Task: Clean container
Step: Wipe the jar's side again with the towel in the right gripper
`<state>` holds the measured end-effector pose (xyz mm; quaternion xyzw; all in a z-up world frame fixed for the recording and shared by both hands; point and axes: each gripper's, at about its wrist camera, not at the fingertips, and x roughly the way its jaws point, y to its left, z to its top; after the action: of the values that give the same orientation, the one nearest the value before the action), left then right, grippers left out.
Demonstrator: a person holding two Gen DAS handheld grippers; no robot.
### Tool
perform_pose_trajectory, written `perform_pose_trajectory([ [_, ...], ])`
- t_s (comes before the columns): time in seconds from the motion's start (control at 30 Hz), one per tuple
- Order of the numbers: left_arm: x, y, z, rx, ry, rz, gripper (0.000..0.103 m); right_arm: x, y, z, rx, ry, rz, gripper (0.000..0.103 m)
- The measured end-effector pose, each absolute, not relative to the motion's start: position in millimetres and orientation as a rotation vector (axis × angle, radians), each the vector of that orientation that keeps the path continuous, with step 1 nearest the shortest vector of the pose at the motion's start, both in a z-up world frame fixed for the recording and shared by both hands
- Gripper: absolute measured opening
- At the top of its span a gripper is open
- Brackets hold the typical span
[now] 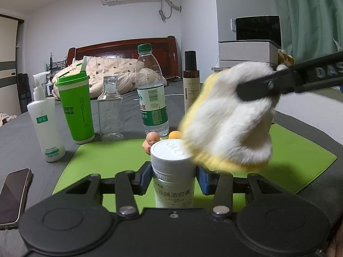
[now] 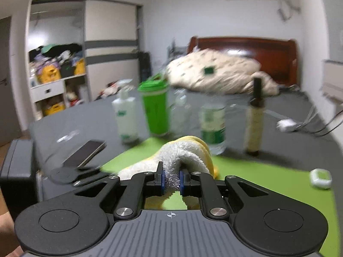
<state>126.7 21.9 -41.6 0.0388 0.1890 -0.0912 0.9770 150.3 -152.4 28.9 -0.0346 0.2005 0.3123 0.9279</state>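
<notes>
While left gripper (image 1: 174, 178) clamps the bottle (image 1: 173, 171), right gripper (image 2: 171, 181) pinches the cloth (image 1: 229, 115) above

The container (image 1: 173, 171) has a white ribbed cap over a pale body printed with grey lettering. The cloth (image 1: 227, 115) is fluffy white on one face and yellow along its edges. The left gripper (image 1: 174, 180) is black with blue pads on its fingers (image 1: 202, 180); the right gripper (image 2: 171, 180) is black with blue pads too. The mat (image 1: 300, 158) is bright green on a dark grey bed sheet (image 1: 19, 137). The tumbler (image 1: 75, 109) is green with a white band. The spray bottle (image 1: 190, 85) is brown, black-capped, cream-labelled. The quilt (image 1: 111, 72) is cream with small dark marks.
</notes>
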Motion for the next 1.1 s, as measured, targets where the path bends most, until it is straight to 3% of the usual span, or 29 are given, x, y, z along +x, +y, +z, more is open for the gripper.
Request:
perform_pose_trajectory([
  [0.23,125.2,23.6,-41.7,0.080,0.379,-0.193,0.043,163.0,-154.9,15.6,-0.254,0.349,0.428,0.012],
  [1.1,115.5,45.3,-37.3,0.073,0.337,-0.390,0.043,192.3,-157.2,0.4,0.066,0.511,0.980,0.012],
])
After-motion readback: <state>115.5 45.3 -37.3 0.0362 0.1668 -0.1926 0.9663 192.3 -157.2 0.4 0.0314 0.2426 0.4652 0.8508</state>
